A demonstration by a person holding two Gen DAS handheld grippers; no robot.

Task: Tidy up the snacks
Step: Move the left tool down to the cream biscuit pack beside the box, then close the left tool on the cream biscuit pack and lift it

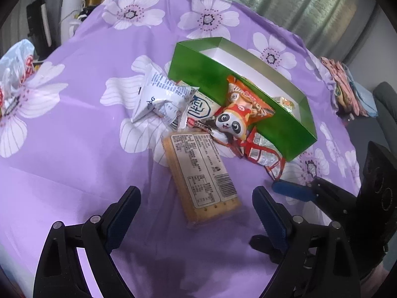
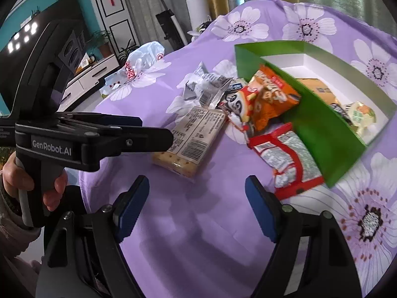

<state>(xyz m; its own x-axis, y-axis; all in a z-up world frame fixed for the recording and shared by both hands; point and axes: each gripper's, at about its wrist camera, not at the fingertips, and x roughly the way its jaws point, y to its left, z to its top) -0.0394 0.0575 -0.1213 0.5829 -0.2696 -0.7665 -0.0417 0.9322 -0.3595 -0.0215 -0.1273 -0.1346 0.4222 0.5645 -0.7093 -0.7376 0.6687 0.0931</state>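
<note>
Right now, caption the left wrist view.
Open left tool above cracker pack, snacks piled beside green box.

Soft daylight, faint shadows; strong fisheye edge bending; right view slightly motion-blurred.

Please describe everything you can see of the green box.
The green box is a long, shallow open tray, apparently glossy cardboard, green outside, white inside. It rests flat on the purple flowered cloth. A few snacks lie at one end inside; the rest is empty. An orange panda packet leans over its near wall.
</note>
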